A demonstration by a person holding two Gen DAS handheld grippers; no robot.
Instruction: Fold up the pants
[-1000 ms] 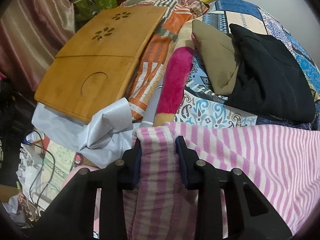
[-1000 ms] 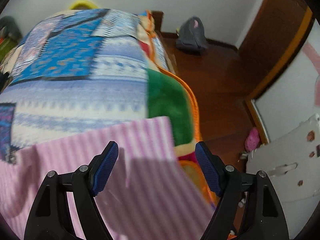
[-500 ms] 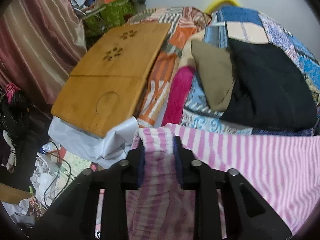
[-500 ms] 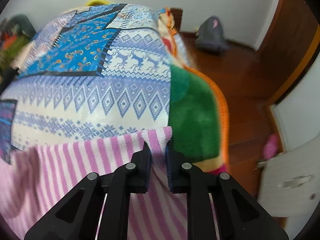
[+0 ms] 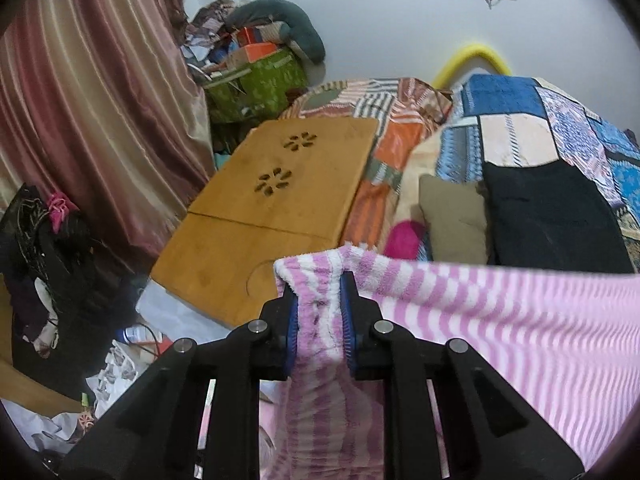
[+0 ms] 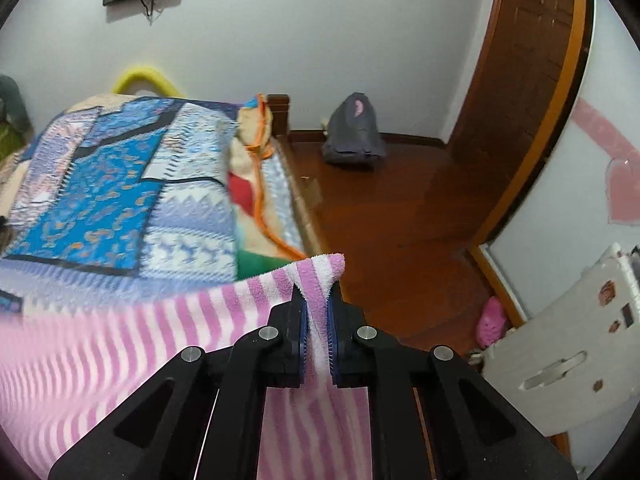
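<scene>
The pink-and-white striped fleece pants (image 5: 500, 320) hang stretched between my two grippers above the bed. My left gripper (image 5: 320, 288) is shut on a bunched left corner of the cloth, which fills the gap between its blue pads. In the right wrist view the same pants (image 6: 140, 340) run off to the left, and my right gripper (image 6: 318, 292) is shut on their right corner, a thin fold pinched tight. The lower part of the pants drops out of sight below both grippers.
A patchwork blanket (image 6: 120, 184) covers the bed. On it lie a folded black garment (image 5: 552, 220) and a tan one (image 5: 452, 216). A wooden lap desk (image 5: 272, 204) lies at the bed's left edge, with a curtain (image 5: 88, 120) and floor clutter beyond. Wooden floor (image 6: 400, 208) is on the right.
My right gripper went from wide open to shut on the pants' corner. Both grippers then rose and tilted up, lifting the cloth's edge off the blanket.
</scene>
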